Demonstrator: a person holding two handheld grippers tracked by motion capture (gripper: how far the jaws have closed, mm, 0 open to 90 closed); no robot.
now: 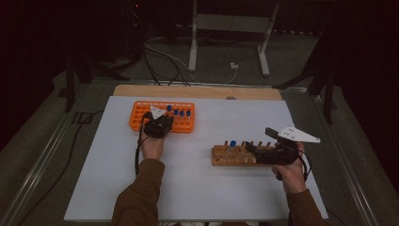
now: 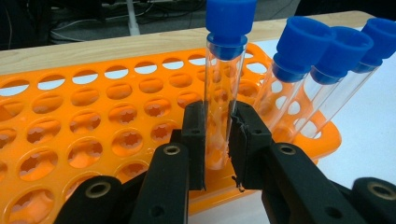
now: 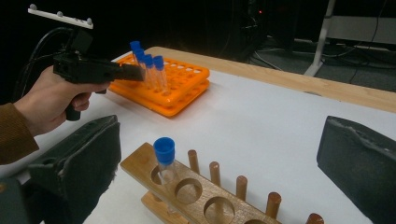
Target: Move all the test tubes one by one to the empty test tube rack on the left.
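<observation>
We see the left gripper [image 2: 218, 135] clamped on a blue-capped test tube [image 2: 222, 88] standing upright in a hole of the orange rack [image 2: 84, 140], beside three capped tubes [image 2: 322, 70]. The right gripper [image 3: 219, 163] rests spread wide, released, around the wooden rack [image 3: 187, 191], which holds one tube [image 3: 164, 161].

No readable text, label, brand, number or sign appears on anything.

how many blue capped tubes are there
5. Four stand in the orange rack: one clamped in the left gripper, three beside it. One stands in the wooden rack.
</observation>
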